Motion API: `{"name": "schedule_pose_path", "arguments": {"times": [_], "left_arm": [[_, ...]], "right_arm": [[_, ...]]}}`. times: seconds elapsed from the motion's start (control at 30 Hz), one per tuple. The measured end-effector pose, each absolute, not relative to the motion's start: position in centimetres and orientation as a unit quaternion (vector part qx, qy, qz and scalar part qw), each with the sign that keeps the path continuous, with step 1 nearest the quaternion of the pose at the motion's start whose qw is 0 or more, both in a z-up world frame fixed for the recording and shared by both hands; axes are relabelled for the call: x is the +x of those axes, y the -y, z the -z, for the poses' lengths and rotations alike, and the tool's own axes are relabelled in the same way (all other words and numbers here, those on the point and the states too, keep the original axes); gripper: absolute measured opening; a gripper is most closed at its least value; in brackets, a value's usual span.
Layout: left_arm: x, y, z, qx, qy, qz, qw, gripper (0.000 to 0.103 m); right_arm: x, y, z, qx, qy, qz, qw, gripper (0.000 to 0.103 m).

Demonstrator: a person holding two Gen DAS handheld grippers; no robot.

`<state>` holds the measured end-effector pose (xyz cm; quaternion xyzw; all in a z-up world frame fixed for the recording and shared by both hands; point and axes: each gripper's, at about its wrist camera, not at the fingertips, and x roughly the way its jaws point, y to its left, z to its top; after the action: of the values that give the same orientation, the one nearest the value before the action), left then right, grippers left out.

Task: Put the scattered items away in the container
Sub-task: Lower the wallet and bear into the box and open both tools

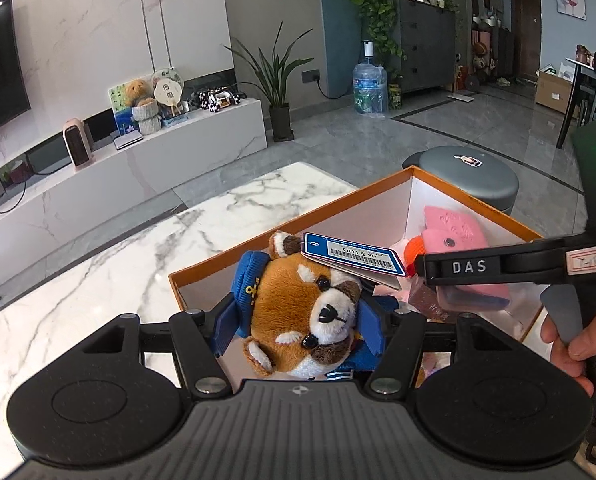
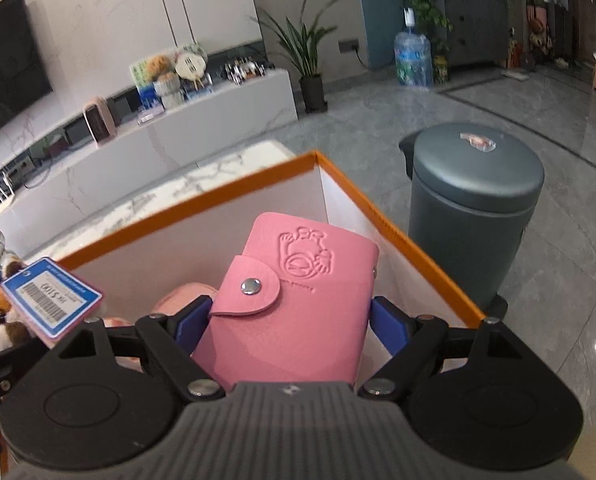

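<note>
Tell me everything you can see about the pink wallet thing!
The pink wallet looks like soft leather-like material, smooth and plain pink. A flap folds across its front and is closed with a round silver snap. Above the flap a cartoon figure is pressed into the surface. The right gripper holds it by its two sides, jaws pressing on it, above the open orange-rimmed box. It stands roughly upright, tilted a little. From the left wrist view it hangs over other pink things in the box.
</note>
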<state>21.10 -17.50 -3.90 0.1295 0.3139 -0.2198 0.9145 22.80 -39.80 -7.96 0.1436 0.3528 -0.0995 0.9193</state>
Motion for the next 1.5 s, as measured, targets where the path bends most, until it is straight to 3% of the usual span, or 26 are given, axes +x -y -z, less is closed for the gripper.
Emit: {"name": "schedule_pose_path", "arguments": {"times": [0.53, 0.7, 1.17, 1.5], "left_arm": [[21.9, 16.7, 3.9, 0.112, -0.325, 0.212, 0.915, 0.073], [22.2, 17.0, 3.7, 0.111, -0.322, 0.205, 0.918, 0.073], [23.6, 19.7, 5.2, 0.126, -0.327, 0.215, 0.912, 0.074], [24.0, 19.4, 5.6, 0.128, -0.34, 0.208, 0.908, 0.08]], "right_arm": [[23.2, 37.9, 8.7, 0.108, -0.379, 0.112, 0.912, 0.088], [21.7, 37.4, 7.6, 0.1, -0.34, 0.124, 0.927, 0.095], [19.5, 37.6, 6.4, 0.119, -0.29, 0.161, 0.936, 0.095], [19.6, 37.3, 6.5, 0.113, -0.29, 0.16, 0.937, 0.094]]}}
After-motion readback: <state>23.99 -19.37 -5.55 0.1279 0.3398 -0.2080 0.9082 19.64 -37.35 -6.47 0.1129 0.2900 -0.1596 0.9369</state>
